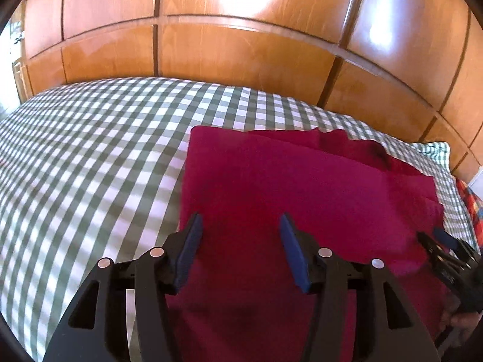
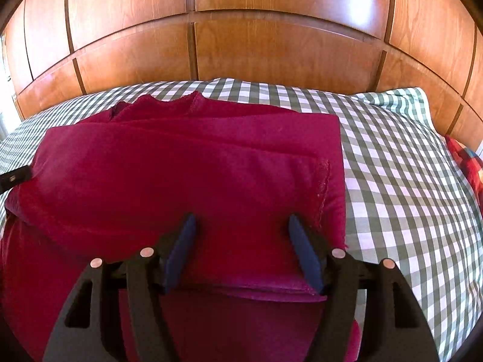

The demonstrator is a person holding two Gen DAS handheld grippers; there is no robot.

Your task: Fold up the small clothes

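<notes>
A crimson knitted garment, soft and already doubled over on itself (image 2: 187,175), lies flat on a bed covered with a green-and-white checked sheet (image 1: 90,157), with a glossy orange-brown wooden panelled wall (image 1: 241,54) behind it. Its ribbed neckline sits at the far edge, and a stitched hem runs down the right side in the right wrist view.

The left gripper (image 1: 240,226) hovers over the near left part of the cloth, jaws spread with nothing between the blue pads. The right gripper (image 2: 240,226) hangs over the near right corner, jaws likewise spread; a folded edge passes beneath its pads, though from this angle I cannot be sure whether they brush the fabric or float just above it.

The garment looks light and limp: it will sag, drape and slide layer on layer unless it is pinched through all the plies. It should not be slippery against the pads, as knit gives decent friction, and it is in no way fragile. Judging by the lie, the best holds are the two near corners, one per gripper, gripping the hem and the layer under it together so that the fold carries over evenly towards the neckline.

A red patterned cloth (image 2: 466,163) peeks in at the far right.
</notes>
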